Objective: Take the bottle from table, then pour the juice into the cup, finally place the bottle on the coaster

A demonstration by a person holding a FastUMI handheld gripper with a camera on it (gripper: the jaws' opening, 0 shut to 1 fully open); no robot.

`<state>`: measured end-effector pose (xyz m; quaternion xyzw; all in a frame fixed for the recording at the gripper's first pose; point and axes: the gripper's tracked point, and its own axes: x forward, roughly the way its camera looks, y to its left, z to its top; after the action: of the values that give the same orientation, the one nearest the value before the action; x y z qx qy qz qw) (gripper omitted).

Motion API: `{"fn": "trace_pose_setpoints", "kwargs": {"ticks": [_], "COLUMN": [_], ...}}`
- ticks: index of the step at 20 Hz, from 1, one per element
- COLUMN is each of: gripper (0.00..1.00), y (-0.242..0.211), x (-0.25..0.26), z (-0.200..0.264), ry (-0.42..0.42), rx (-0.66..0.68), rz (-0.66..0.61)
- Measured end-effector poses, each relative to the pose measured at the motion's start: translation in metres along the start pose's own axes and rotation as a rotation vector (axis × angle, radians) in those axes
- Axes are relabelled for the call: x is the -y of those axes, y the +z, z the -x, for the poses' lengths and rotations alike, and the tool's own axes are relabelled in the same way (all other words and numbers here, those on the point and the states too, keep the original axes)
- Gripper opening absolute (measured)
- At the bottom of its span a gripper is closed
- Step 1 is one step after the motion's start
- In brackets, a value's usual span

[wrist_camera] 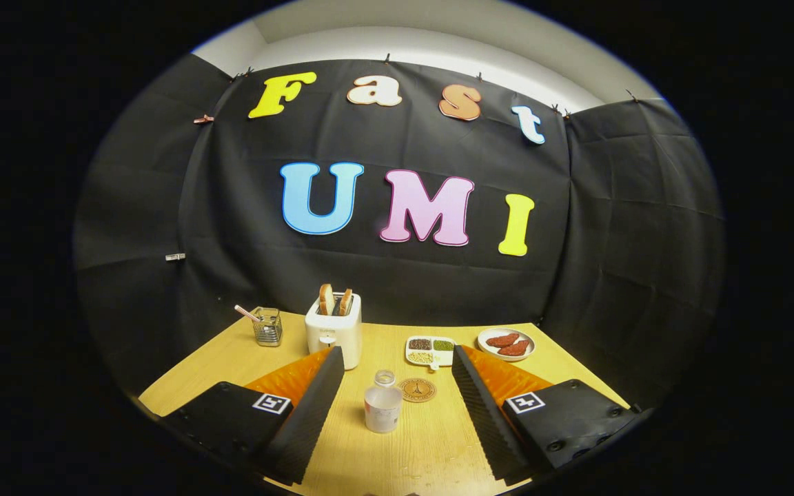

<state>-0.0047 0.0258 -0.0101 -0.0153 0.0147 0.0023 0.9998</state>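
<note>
Bottle (382, 406): small, translucent plastic w/ pale label band, no cap visible on neck, standing upright on the wooden table (231, 358). All positions below are ref. the bottle.

Gripper (391, 358): fingers spread wide apart, gripping nothing. Bottle stands between the two fingers, roughly centred in the gap, clear of both; no contact w/ either ribbed inner face. Left finger (314, 406) runs along bottle's left side, right finger (483, 413) along its right side. Each finger base carries a square printed marker tag.

Coaster (416, 390): round, brownish, w/ printed emblem, lying flat just behind and to the right of the bottle, close to it but not clearly touching. Also within the finger gap.

Toaster (333, 331): white, 2 toast slices standing in its slots, behind and to the left of the bottle, near the left fingertip.

Divided dish (431, 350): white, compartments w/ dark, green and pale grains/beans, behind and to the right of the bottle, beyond the coaster.

Plate (505, 343): round, holds reddish-brown pieces; farther right of the bottle, past the divided dish, near table's far edge.

Glass cup (267, 326): clear, w/ a pink stick leaning in it; far left-rear of the bottle, left of the toaster. Contents otherwise cannot tell.
</note>
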Motion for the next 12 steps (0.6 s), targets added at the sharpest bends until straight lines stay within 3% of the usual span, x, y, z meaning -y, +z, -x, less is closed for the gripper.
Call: {"fn": "trace_pose_setpoints", "kwargs": {"ticks": [6,12], "gripper": [0.97,0.97], "y": [-0.01,-0.039], "x": [-0.012,-0.017], "z": [-0.01,-0.023], "ry": [0.008,-0.039], "rx": [-0.006,-0.034], "rz": [-0.01,-0.023]}}
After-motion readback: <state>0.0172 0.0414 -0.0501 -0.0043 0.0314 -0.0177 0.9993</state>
